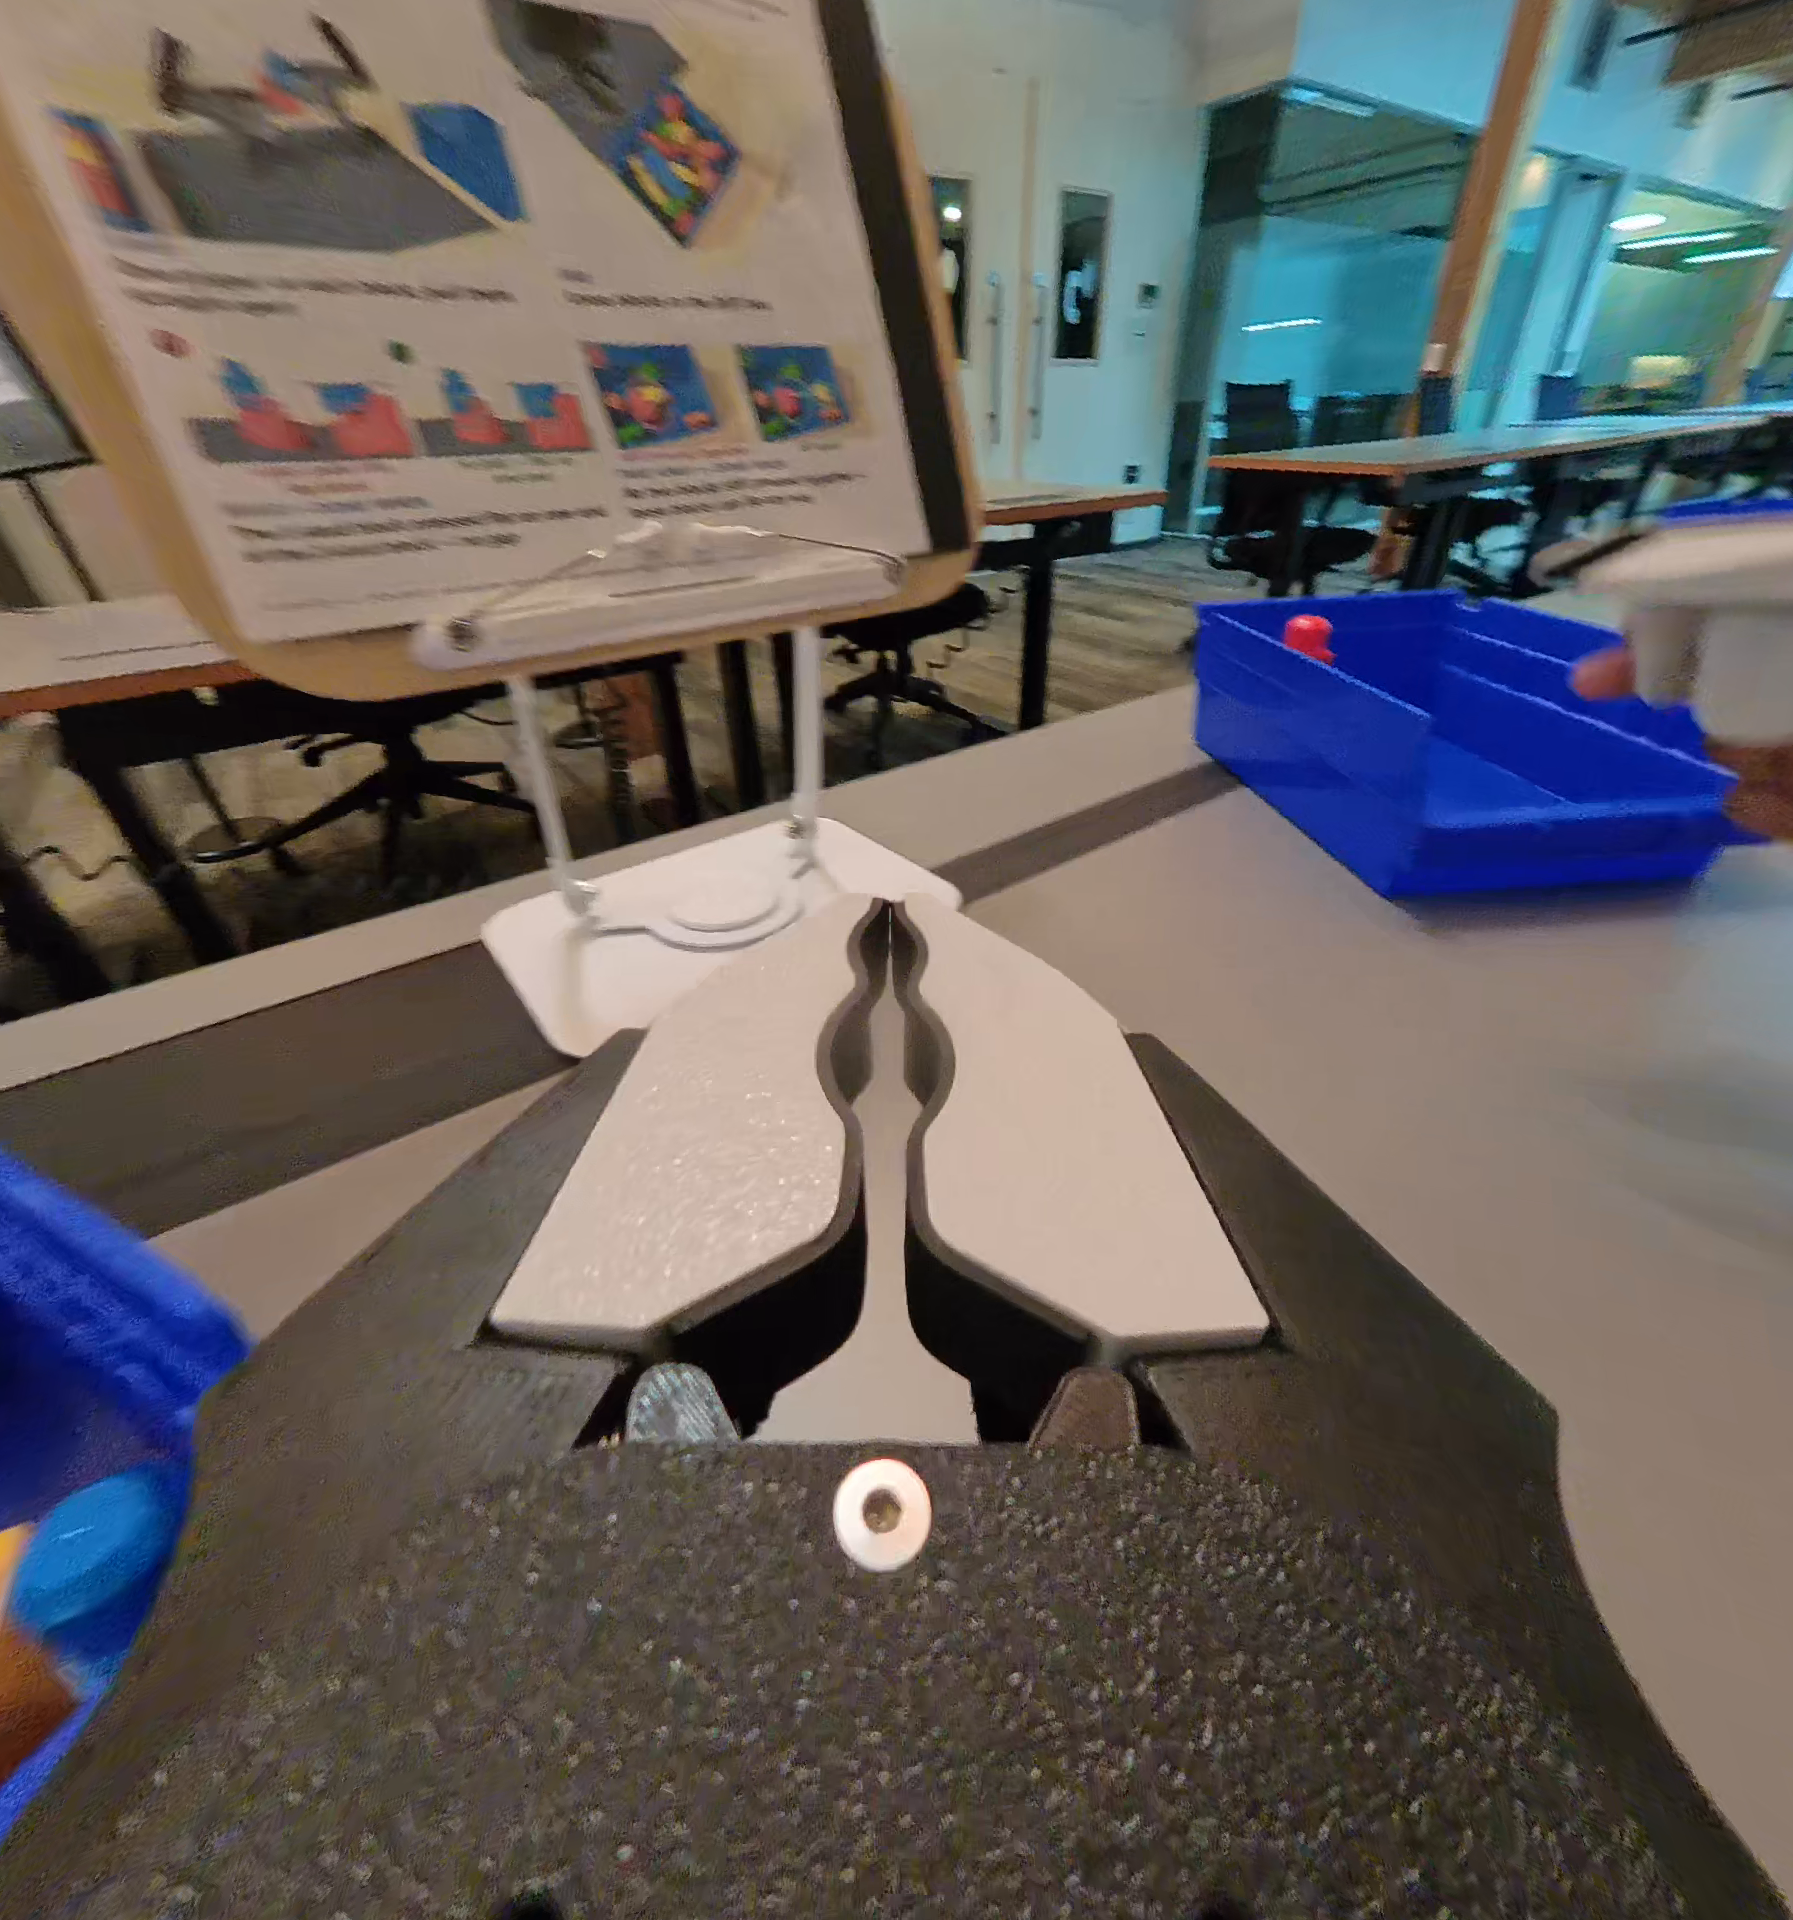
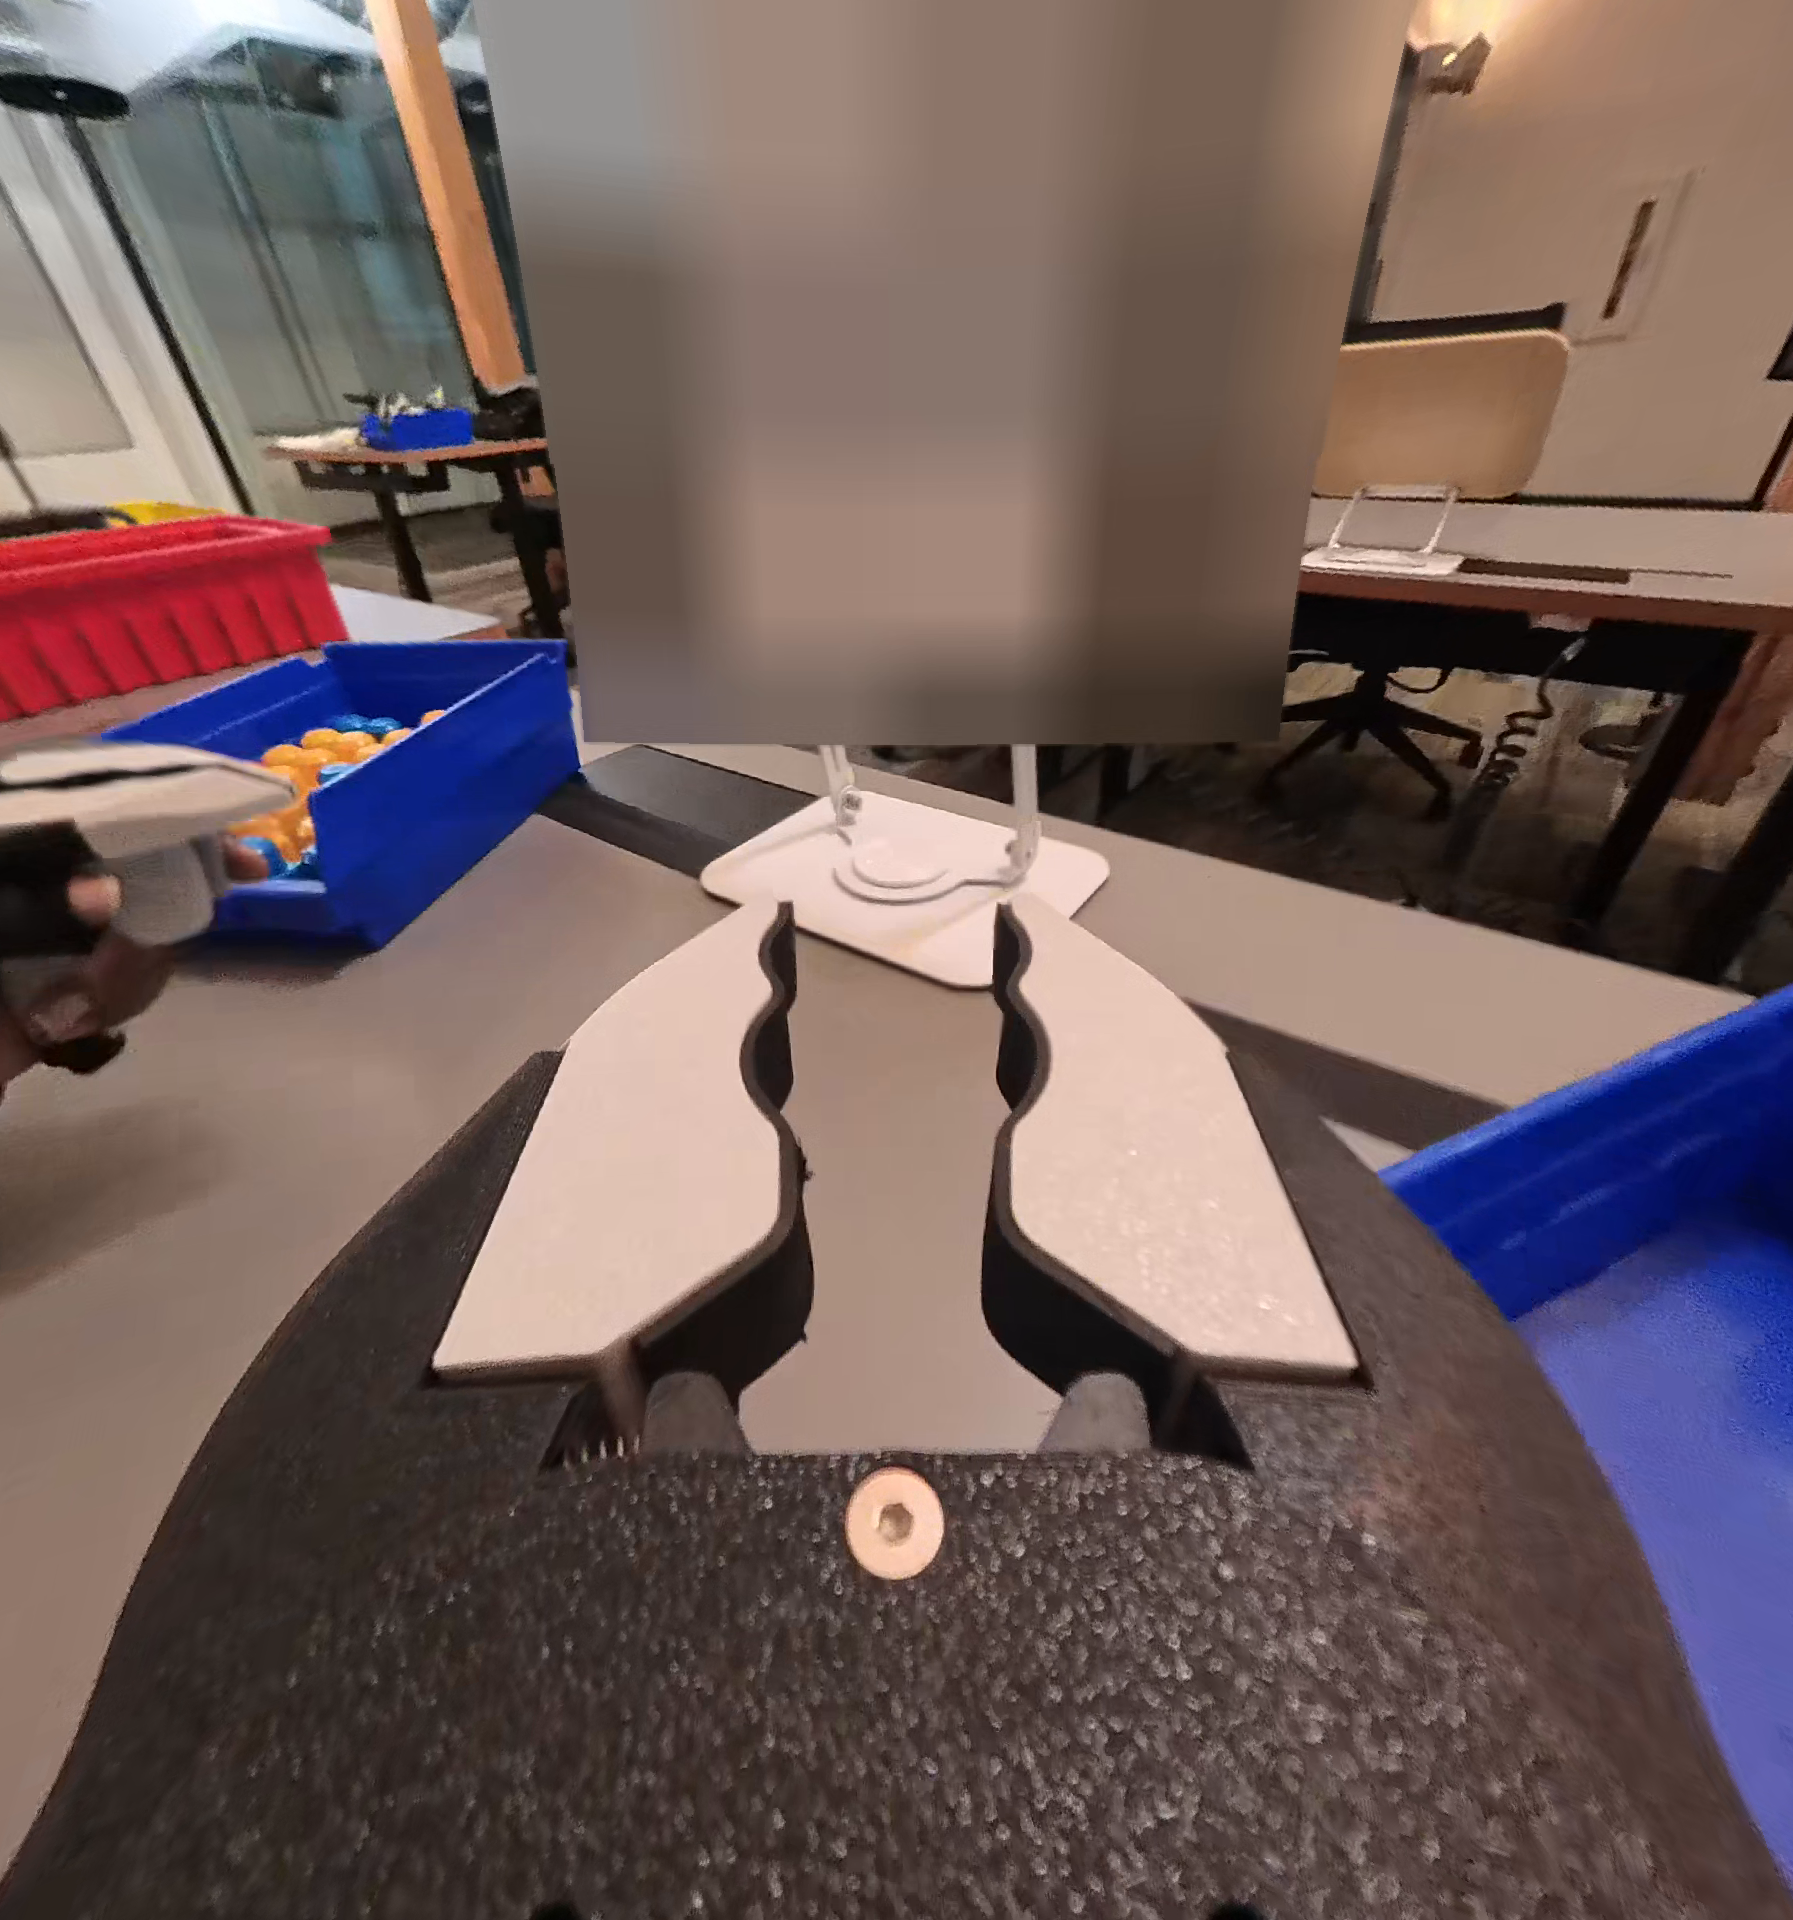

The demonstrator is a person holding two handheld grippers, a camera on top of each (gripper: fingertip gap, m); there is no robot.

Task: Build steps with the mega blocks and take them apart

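Left bin (image 2: 435,800): orange, blue blocks (image 2: 346,750) heaped.

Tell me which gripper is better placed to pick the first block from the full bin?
Probably the left gripper: the blue bin of orange and blue blocks lies right beside it, though it is shut. The right gripper is open but farther away.
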